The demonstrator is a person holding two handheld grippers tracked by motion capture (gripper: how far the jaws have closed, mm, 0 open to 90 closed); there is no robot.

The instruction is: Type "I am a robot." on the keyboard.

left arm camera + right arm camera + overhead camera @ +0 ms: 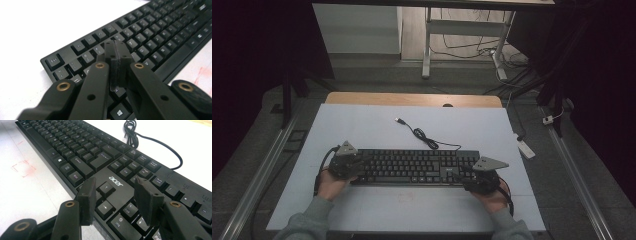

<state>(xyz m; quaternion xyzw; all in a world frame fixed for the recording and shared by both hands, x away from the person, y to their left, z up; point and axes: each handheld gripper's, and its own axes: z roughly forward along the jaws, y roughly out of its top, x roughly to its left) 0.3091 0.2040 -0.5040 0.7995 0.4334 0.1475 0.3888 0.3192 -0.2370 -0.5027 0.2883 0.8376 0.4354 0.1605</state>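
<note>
A black Acer keyboard (417,167) lies across the near half of the white table top (362,125). Its cable (424,136) coils behind it and ends in a USB plug (400,121). My left gripper (361,167) is over the keyboard's left end. In the left gripper view its jaws are shut pad against pad (116,46) with nothing between them, just above the number-row keys of the keyboard (160,32). My right gripper (464,176) is at the keyboard's right end. There it stands open (115,181) above the arrow keys of the keyboard (82,152), pads clear of them.
A faint red square mark (22,167) is drawn on the table in front of the keyboard. A wooden strip (412,99) edges the table's far side. On the floor to the right lies a white power strip (525,148), and desk legs with cables (462,45) stand beyond.
</note>
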